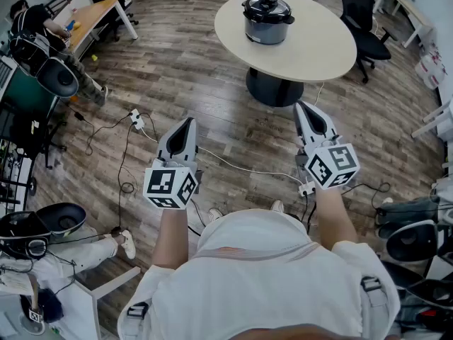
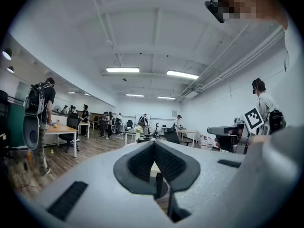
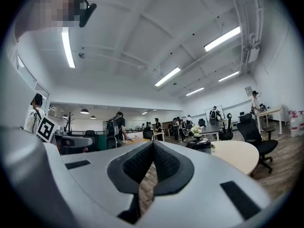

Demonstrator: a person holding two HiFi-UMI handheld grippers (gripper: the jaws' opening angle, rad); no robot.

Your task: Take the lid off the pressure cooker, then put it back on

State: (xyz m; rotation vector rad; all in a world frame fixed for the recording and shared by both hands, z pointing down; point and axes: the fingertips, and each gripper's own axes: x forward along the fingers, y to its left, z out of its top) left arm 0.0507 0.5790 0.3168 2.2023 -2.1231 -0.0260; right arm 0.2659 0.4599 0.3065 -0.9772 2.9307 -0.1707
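The pressure cooker [image 1: 267,21] stands on the round beige table [image 1: 311,55] at the top of the head view, its black lid [image 1: 267,6] on. Both grippers are held level over the wooden floor, well short of the table. The left gripper [image 1: 188,122] is shut with nothing between its jaws. So is the right gripper [image 1: 303,106], which is the nearer one to the table. In the right gripper view the cooker [image 3: 202,145] and the table [image 3: 240,156] lie ahead, right of the shut jaw tips [image 3: 153,144]. The left gripper view shows its own shut jaws [image 2: 154,143] and the right gripper [image 2: 229,131] off to the side.
Cables and a power strip [image 1: 135,119] trail over the floor ahead of my feet. A black office chair [image 1: 362,16] stands behind the table on the right. A desk [image 1: 95,14] and a person with a backpack [image 1: 39,37] are at the far left. Black gear [image 1: 410,236] sits at my right.
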